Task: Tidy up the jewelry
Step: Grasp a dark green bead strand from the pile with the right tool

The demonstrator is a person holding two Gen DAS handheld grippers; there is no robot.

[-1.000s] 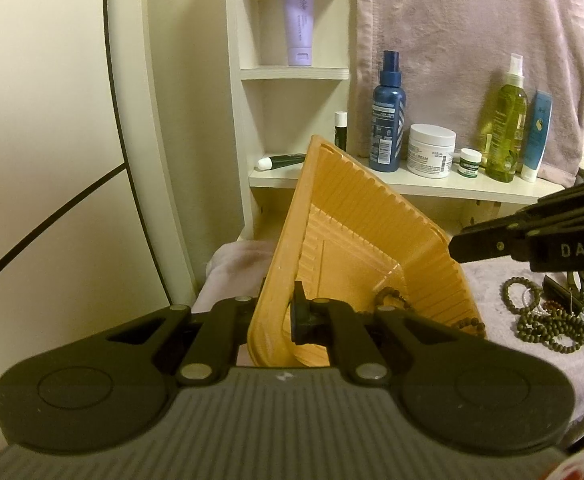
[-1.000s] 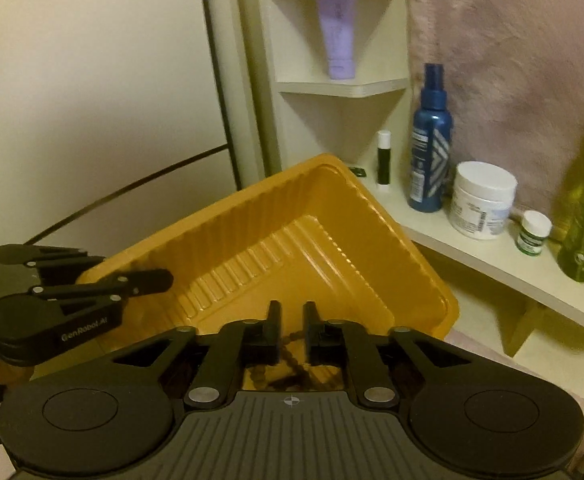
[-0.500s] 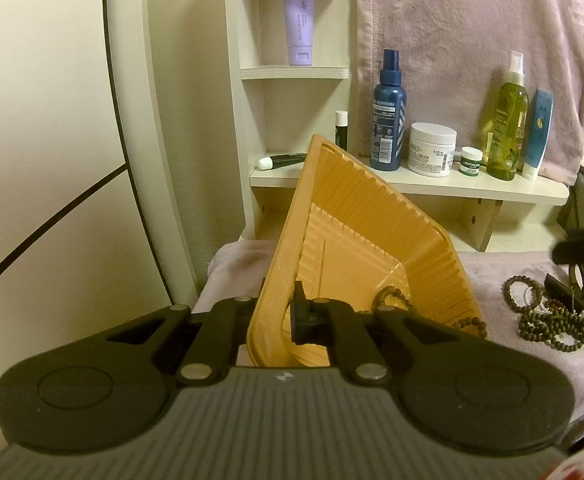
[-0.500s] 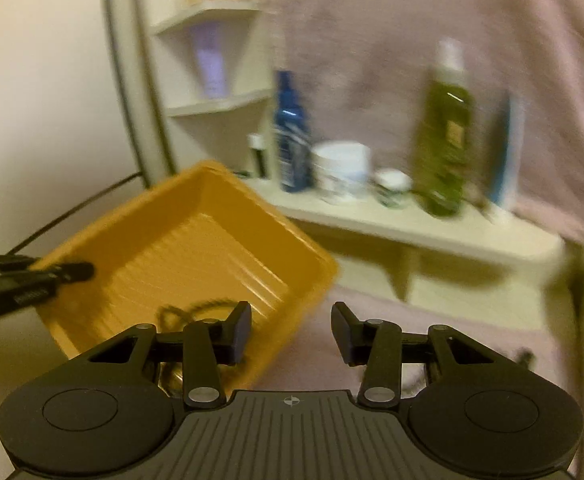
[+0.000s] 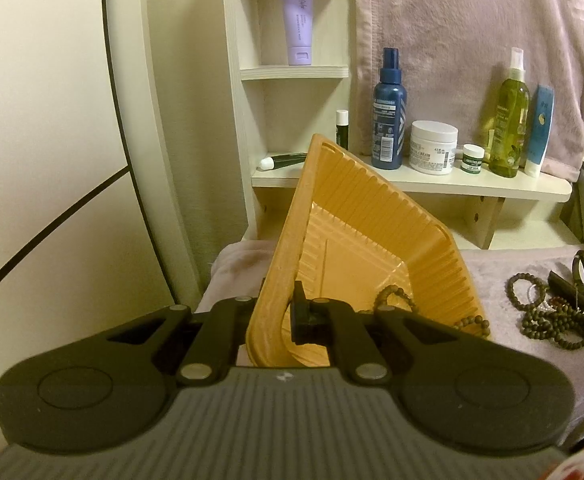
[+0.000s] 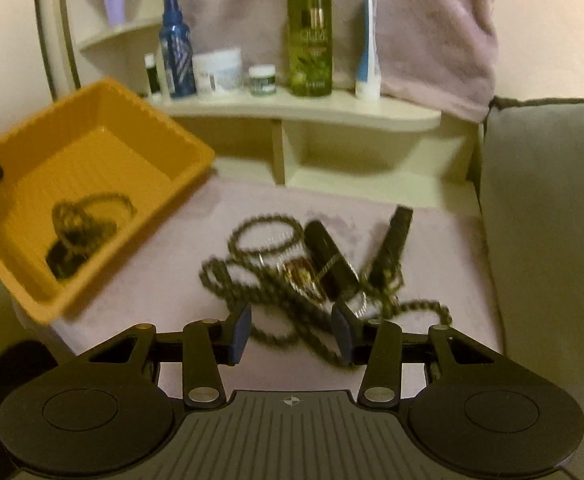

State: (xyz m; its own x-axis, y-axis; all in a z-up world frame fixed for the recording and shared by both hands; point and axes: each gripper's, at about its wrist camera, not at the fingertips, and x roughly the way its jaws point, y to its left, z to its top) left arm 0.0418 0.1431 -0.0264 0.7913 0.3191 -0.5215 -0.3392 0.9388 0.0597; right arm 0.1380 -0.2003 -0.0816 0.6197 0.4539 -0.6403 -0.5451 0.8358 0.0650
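Note:
My left gripper [image 5: 279,316] is shut on the rim of an orange ribbed tray [image 5: 376,240] and holds it tilted up. The tray also shows in the right wrist view [image 6: 139,128], with dark bead strands [image 6: 87,220] lying in it. A pile of dark beaded bracelets and necklaces [image 6: 292,276] lies on the pink cloth, with two black tubes [image 6: 328,256] among them. The pile also shows at the right of the left wrist view [image 5: 556,308]. My right gripper [image 6: 291,330] is open and empty just above the near edge of the pile.
A cream shelf [image 6: 332,116] behind holds a blue spray bottle [image 5: 388,120], a white jar [image 5: 432,148], a green bottle [image 6: 310,32] and tubes. A grey cushion [image 6: 552,208] is at the right. A pink towel [image 5: 472,40] hangs behind.
My right gripper opened, let beads drop into the tray, and swung right from over the tray to the jewelry pile. My left gripper kept holding the tilted tray still.

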